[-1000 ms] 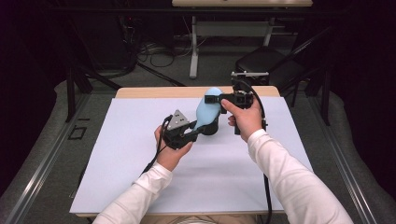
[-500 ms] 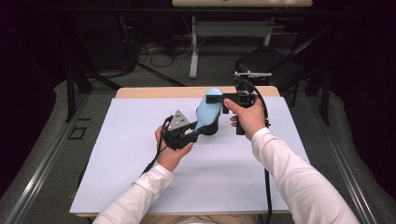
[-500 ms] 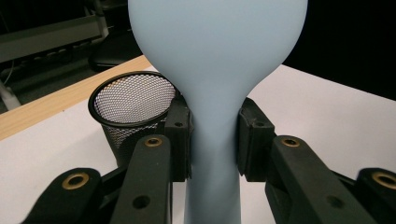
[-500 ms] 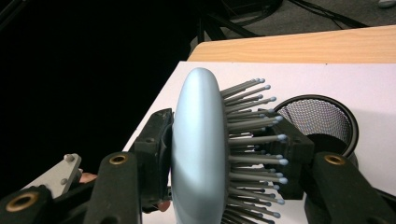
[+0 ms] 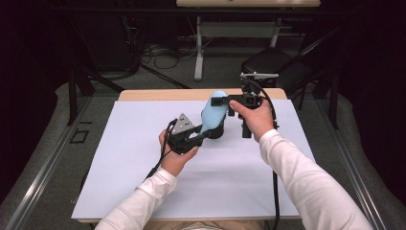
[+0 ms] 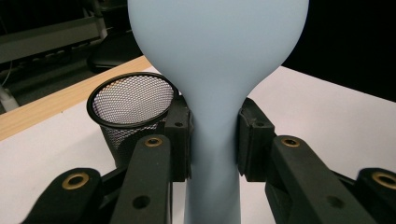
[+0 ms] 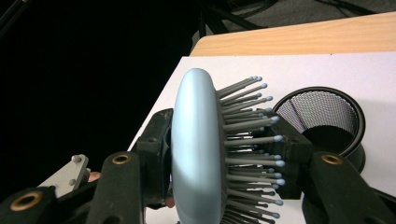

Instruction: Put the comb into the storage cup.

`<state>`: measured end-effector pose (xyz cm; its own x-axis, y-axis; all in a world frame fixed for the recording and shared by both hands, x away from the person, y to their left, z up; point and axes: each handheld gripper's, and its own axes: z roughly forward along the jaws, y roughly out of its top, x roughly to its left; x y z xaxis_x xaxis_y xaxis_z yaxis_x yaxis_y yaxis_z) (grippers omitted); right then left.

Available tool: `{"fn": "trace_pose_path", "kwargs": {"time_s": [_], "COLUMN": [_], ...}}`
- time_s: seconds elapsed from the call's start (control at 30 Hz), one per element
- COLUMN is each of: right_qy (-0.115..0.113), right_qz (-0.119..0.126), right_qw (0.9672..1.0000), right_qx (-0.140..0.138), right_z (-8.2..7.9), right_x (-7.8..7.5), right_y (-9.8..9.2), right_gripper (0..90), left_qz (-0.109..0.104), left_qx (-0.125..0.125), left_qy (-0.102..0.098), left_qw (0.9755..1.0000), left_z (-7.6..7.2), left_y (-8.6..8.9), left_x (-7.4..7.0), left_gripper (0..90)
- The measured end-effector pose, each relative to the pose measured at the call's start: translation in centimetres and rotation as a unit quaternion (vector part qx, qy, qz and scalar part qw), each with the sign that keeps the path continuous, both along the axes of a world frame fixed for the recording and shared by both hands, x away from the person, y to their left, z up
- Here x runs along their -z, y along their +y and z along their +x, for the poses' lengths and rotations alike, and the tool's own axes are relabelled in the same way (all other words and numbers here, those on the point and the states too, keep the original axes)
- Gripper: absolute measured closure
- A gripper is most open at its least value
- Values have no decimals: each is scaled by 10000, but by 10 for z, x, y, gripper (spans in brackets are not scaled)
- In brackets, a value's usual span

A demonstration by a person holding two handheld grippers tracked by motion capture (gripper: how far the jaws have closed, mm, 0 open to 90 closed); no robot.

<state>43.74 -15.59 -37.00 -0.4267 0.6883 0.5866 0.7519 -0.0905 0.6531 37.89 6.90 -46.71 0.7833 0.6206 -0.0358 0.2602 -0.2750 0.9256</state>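
Hairbrush point(image 5: 214, 113) is clamped at its handle by left gripper point(image 6: 214, 140), its head by right gripper point(image 7: 224, 158), whose jaws have just been closing; no lettering is legible.

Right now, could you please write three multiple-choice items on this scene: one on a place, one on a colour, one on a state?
1. Where does the mesh cup stand?
A. on the white table sheet, beside the hairbrush
B. on the floor
C. on a chair

2. What colour is the hairbrush?
A. red
B. light blue
C. green

3. How does the left gripper stand?
A. wide open, holding nothing
B. shut on the brush handle
C. lying on the table

Answers: 1 A, the left gripper view shows the cup on the white sheet next to the brush. 2 B, its back and handle are pale blue. 3 B, both pads press the narrow handle.
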Motion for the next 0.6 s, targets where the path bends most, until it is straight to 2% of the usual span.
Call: {"fn": "trace_pose_path", "kwargs": {"time_s": [0.6], "right_qy": [323], "right_qz": [112], "right_qw": [9994], "right_qx": [-60], "right_z": [5], "right_x": [0], "right_y": [-3], "right_gripper": [505], "left_qz": [-52], "left_qx": [-7], "left_qy": [39], "left_qw": [10000], "left_z": [0], "left_y": [-1], "left_x": [1], "left_gripper": [698]}}
